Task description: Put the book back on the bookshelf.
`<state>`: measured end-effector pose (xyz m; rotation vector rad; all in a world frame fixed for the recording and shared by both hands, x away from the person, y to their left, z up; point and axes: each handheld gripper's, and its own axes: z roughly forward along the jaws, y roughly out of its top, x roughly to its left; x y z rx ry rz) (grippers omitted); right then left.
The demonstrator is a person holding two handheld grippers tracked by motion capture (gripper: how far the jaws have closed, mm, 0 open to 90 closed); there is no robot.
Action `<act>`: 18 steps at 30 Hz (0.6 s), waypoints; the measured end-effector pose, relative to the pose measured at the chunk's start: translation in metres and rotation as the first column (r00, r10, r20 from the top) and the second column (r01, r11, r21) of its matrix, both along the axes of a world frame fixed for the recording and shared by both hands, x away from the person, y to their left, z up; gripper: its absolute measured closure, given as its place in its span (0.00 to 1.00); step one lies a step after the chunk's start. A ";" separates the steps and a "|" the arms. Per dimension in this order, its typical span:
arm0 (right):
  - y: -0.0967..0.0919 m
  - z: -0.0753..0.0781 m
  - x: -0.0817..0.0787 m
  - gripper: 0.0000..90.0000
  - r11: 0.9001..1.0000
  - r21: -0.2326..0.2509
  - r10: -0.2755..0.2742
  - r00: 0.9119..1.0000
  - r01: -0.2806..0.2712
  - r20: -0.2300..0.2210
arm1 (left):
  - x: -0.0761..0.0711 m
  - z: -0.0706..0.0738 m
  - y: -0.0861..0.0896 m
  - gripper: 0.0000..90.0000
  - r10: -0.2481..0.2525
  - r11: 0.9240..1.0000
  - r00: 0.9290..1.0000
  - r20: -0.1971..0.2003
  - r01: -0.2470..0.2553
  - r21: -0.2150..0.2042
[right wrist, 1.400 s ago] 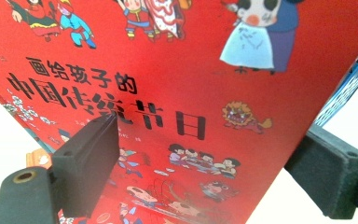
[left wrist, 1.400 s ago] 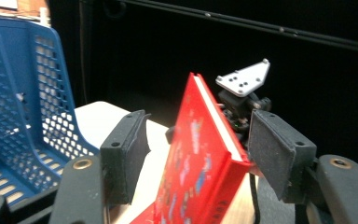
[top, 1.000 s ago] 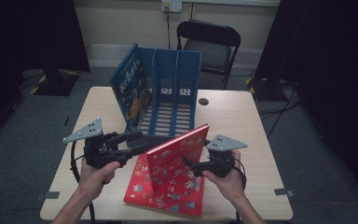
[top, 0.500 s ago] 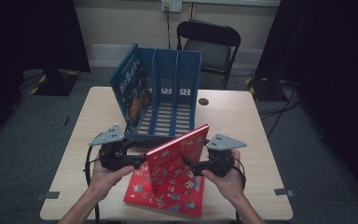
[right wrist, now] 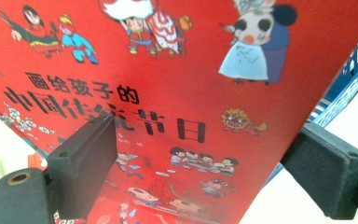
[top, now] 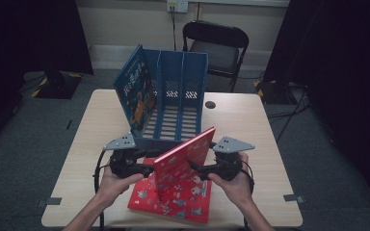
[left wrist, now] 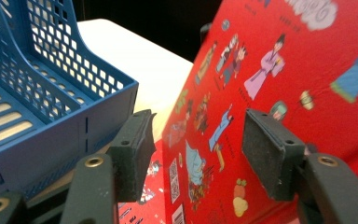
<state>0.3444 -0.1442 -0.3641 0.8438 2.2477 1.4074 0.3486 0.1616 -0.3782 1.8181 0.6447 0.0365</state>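
A red picture book [top: 185,159] stands tilted up on its lower edge, resting on a second red book [top: 183,207] that lies flat on the table. My left gripper [top: 149,168] is at the raised book's left edge. In the left gripper view my left gripper [left wrist: 198,140] is open, with the edge of the red book [left wrist: 270,56] between the jaws and no pad pressing on it. My right gripper [top: 195,169] is at the book's right side. In the right gripper view my right gripper [right wrist: 209,158] is wide open, close against the cover of the red book [right wrist: 177,60].
A blue slotted file rack [top: 173,91] stands at the table's middle back, with a blue book [top: 134,94] leaning in its left slot. A small dark disc [top: 210,104] lies to the rack's right. A black chair [top: 217,48] stands behind the table [top: 255,134].
My left gripper has moved right and down, up to the raised book's left edge. The right gripper and the raised book have stayed where they were.
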 end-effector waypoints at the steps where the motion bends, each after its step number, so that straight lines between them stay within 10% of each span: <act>1: 0.001 0.000 0.001 0.14 1.000 -0.002 0.002 1.000 -0.002 0.000 | 0.000 -0.002 -0.001 0.47 0.000 1.000 1.000 -0.003 0.000 0.002; 18: 0.038 -0.001 0.018 0.27 0.998 0.001 0.056 0.998 -0.056 -0.012 | -0.002 -0.010 0.000 0.43 -0.029 1.000 0.999 -0.030 0.029 0.011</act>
